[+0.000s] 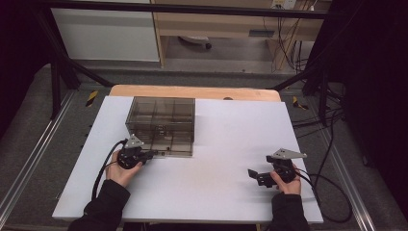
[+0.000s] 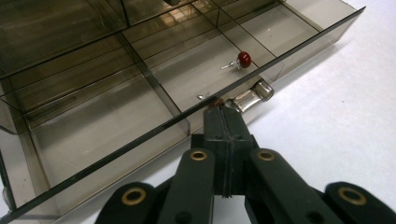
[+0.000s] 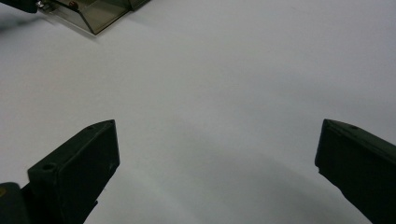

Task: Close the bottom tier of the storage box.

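A smoky clear drawer box (image 1: 161,122) stands on the white board (image 1: 216,192), and its bottom drawer (image 2: 116,112) is pulled out a little. My left gripper (image 1: 153,154) is at the drawer's front. Its jaws (image 2: 223,112) are pressed together on the near end of the silver drawer handle (image 2: 254,94). Inside the drawer, a small red-headed pin (image 2: 243,58) lies in a middle compartment. My right gripper (image 1: 255,176) rests low over the board at the right. Its jaws stand wide apart with bare board between them (image 3: 217,154).
The drawer's corner (image 3: 93,14) shows far off in the right gripper view. A wooden tabletop edge (image 1: 192,91) runs behind the board. Black cables (image 1: 332,192) trail off the board's right side, and a dark frame surrounds the table.
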